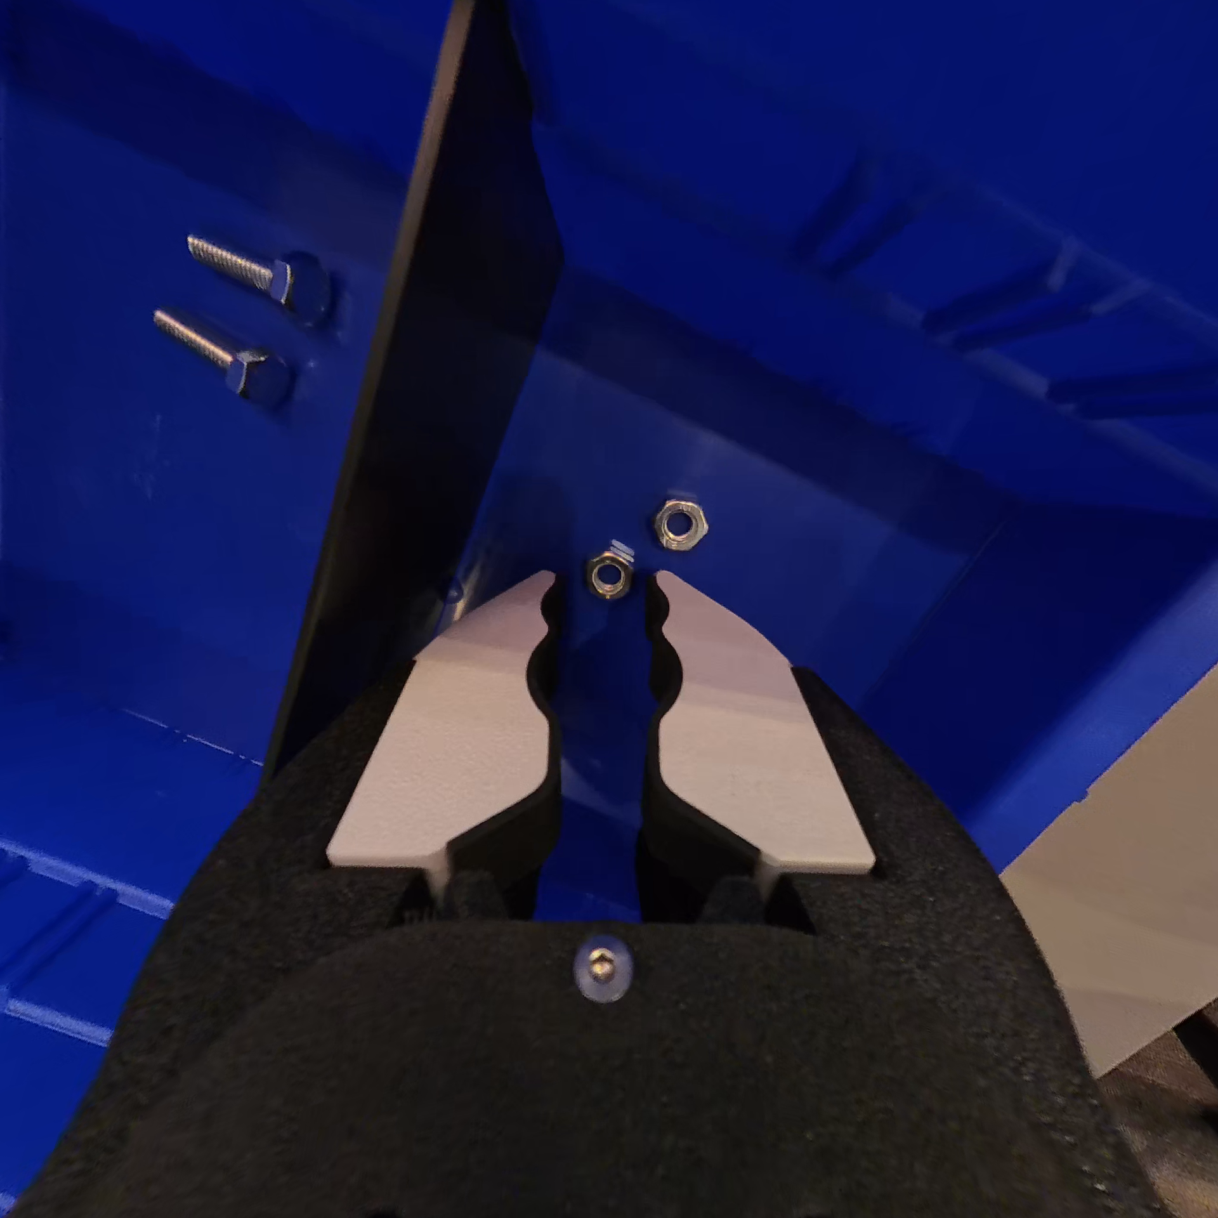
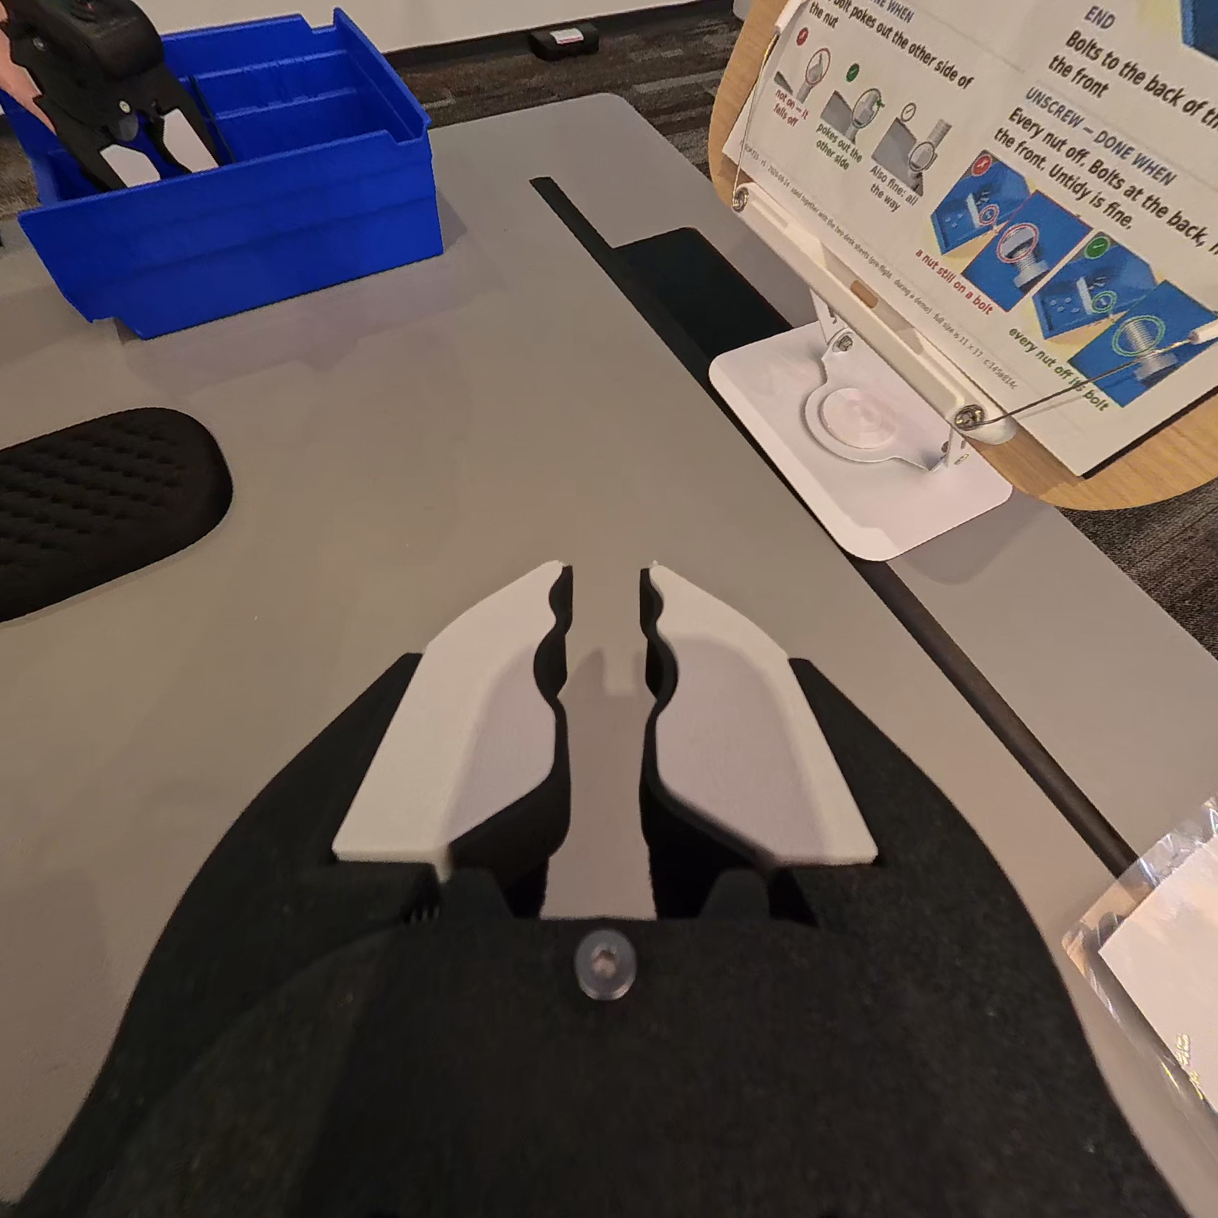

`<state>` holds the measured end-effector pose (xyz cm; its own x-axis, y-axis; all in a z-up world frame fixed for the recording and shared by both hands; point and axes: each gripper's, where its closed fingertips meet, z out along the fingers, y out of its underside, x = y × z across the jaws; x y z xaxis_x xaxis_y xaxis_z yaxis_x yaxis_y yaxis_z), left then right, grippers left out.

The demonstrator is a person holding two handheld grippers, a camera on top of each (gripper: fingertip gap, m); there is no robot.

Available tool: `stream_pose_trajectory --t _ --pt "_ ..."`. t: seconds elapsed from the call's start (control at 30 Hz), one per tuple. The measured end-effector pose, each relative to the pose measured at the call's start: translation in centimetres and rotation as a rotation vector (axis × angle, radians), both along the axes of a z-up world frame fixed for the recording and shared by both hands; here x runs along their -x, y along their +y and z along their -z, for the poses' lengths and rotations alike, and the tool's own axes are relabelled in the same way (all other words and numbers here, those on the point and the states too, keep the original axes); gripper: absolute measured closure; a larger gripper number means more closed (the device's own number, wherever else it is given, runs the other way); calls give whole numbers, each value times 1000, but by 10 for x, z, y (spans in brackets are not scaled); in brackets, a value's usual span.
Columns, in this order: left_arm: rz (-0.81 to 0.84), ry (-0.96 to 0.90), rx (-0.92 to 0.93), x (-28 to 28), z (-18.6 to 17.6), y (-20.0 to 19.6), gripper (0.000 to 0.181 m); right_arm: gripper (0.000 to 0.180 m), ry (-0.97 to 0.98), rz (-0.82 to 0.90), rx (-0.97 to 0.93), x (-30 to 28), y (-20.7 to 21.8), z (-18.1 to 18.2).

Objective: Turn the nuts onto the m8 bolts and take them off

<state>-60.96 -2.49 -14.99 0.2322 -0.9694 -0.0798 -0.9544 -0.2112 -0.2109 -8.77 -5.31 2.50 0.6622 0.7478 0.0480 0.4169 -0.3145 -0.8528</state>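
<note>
In the left wrist view my left gripper is open inside the blue bin. A small steel nut lies on the bin floor right between the fingertips. A second nut lies just beyond, to the right. Two bolts lie in the left compartment, past a black divider. In the right wrist view my right gripper is open and empty above the grey table. The left gripper shows there too, reaching into the bin at far left.
A white stand holding an instruction sheet on a wooden board sits at the table's right. A black padded rest lies at left. A clear plastic bag is at the lower right. A black slot runs across the table. One gripper's finger ends stand about 55 centimetres off the other's.
</note>
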Motion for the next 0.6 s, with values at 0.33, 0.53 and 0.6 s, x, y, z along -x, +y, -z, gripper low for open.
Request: stream_pose_trajectory --t 0.33,0.53,0.6 --pt "-8 -37 32 -5 1 -3 165 161 -34 -15 28 2 -1 9" --pt "-27 -49 39 -5 1 -4 166 161 -46 -25 37 4 -2 12" --pt "-40 -55 33 -4 0 -3 166 161 -45 -29 38 5 -2 12"
